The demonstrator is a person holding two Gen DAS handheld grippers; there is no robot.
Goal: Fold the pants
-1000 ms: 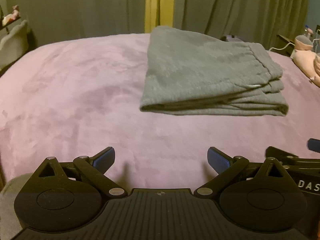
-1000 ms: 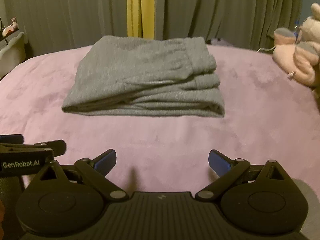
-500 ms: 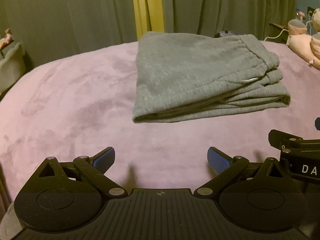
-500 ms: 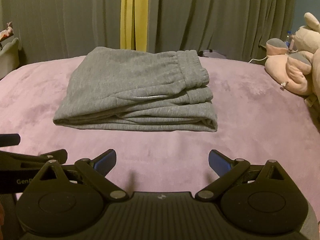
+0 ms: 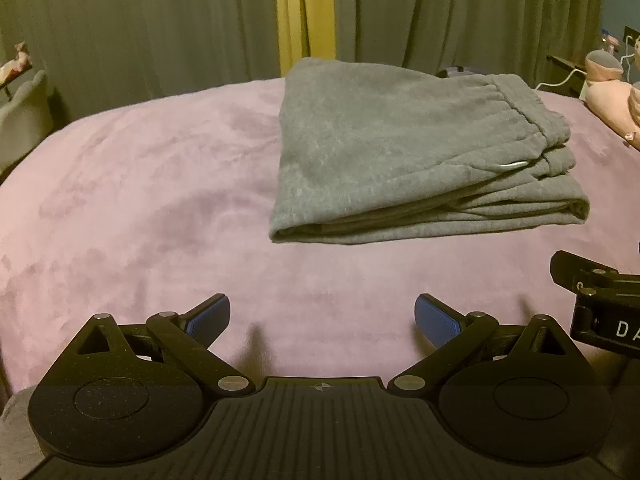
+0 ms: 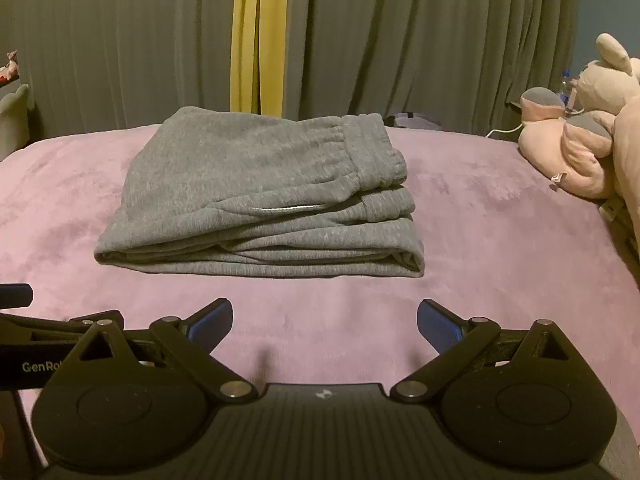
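Grey sweatpants (image 5: 404, 152) lie folded in a flat stack on the purple bedspread (image 5: 140, 200), waistband on top toward the right. In the right wrist view the same pants (image 6: 260, 196) sit straight ahead on the bedspread (image 6: 500, 240). My left gripper (image 5: 322, 318) is open, blue pads wide apart, nothing between them, well short of the pants' near fold. My right gripper (image 6: 325, 322) is open too and holds nothing, a short way back from the stack. Each gripper's body shows at the edge of the other's view.
Pink plush toys (image 6: 580, 136) rest at the bed's right side, with a white cable and a bottle behind them. Dark curtains (image 6: 400, 40) with a yellow strip (image 6: 256, 36) hang beyond the bed. A pale cushion (image 5: 20, 116) sits at far left.
Both grippers have drawn back and tilted up a little, so the folded pants sit slightly farther and more centred. The pants have not moved; both grippers stay open.
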